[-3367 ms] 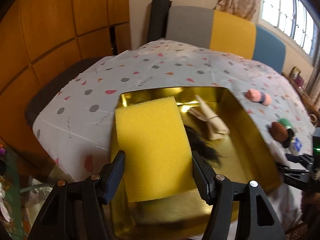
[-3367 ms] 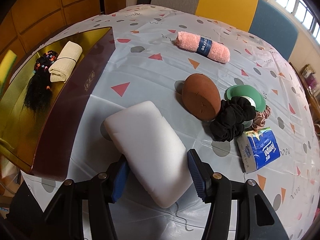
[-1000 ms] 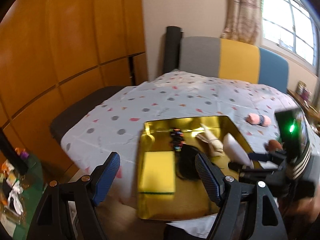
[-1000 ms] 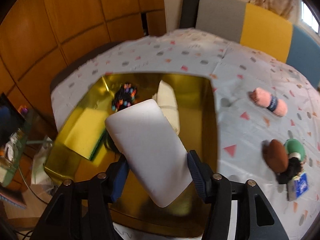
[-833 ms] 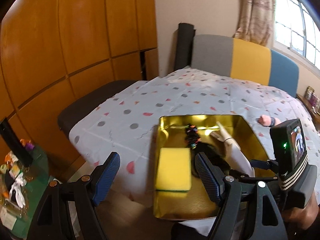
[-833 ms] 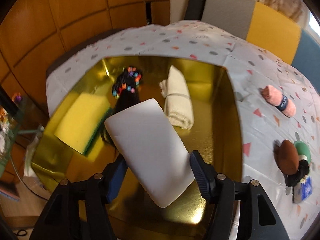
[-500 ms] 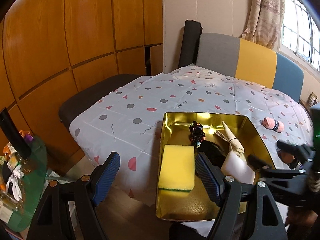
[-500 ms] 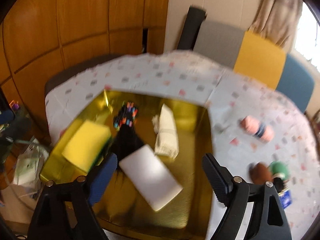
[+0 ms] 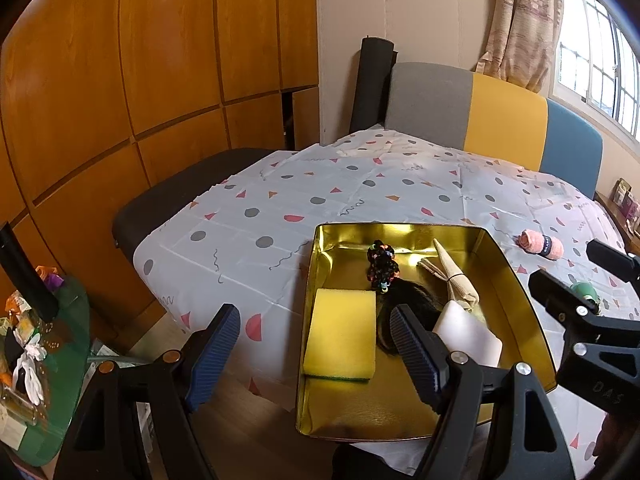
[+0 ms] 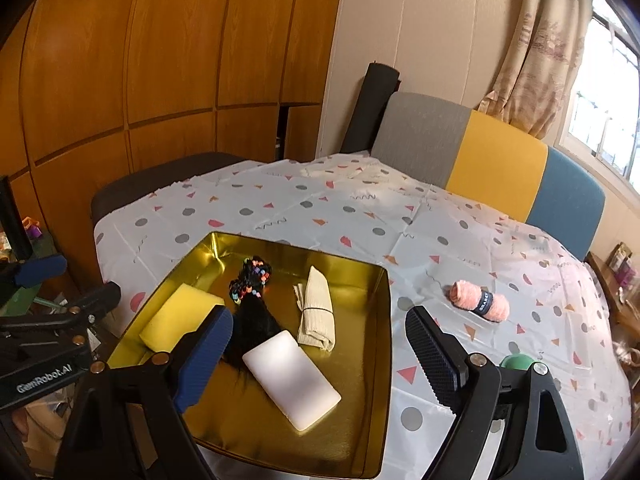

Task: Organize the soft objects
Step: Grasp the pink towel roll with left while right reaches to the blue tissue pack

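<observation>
On the left the left gripper (image 9: 314,356) hangs above the near edge of the table with its fingers spread wide and nothing between them, and the gold tray (image 10: 380,360) sits just ahead of it on the spotted tablecloth (image 10: 400,216). Inside the tray, from left to right, lie one yellow sponge (image 10: 180,316), one black hairpiece with coloured beads (image 10: 252,300), one white foam block (image 10: 292,376) resting against the hair's lower end, and one rolled beige cloth (image 10: 316,312): four soft items in the tray. The right gripper (image 10: 320,352) hovers over the tray's right half, likewise spread open and empty. The step in hand looks like going for the next loose item, and doing it well probably means swinging the right gripper clear of the tray wall before lowering, coming down over the middle of the piece with the jaws wide, and closing only enough to hold a soft thing without crushing it. Further right on the cloth, well apart from the tray, lies one pink towel roll with a dark band (image 10: 480,302), and one green round thing (image 10: 518,360) peeks from behind the right gripper's finger; whatever else sits near it is hidden. So two items show outside the tray, and two grippers are free.
</observation>
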`<state>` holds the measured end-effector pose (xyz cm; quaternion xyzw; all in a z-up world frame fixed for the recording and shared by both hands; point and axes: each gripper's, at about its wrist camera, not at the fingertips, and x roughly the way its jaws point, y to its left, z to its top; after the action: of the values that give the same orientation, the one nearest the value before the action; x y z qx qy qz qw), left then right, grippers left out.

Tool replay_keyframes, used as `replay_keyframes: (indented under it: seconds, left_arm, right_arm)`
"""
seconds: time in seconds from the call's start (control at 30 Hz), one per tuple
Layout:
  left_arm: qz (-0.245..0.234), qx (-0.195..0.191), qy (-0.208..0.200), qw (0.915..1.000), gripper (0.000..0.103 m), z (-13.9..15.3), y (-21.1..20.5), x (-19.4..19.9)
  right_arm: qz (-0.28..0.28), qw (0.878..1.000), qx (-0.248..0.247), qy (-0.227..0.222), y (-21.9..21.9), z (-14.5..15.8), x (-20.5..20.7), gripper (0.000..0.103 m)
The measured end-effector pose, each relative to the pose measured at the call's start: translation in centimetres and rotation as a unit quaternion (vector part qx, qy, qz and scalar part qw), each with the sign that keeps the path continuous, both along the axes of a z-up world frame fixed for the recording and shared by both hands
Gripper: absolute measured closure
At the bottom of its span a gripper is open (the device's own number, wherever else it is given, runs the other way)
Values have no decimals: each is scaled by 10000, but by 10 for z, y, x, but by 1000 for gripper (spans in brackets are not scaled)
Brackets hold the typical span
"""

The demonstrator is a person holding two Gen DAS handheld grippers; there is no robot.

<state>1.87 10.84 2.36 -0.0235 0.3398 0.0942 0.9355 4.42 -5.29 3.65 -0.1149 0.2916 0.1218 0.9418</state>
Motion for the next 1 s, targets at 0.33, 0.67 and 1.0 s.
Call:
replay_keyframes:
  seconds: [0.33,0.67,1.0]
  left_arm:
    - [-141,143,-22,9998,24,6,-17,2]
    - [-663,333,-46,9972,24,21,-59,21]
    - [-2051,202,177,9784,24,37,-153,74]
  right_arm:
    - [-165,9998,124,-57,-21,5,-1,14]
    - [-424,9990,95,62,-62,-4,7,8]
    - [-1662,9834,-182,702,-214,-40,22,7]
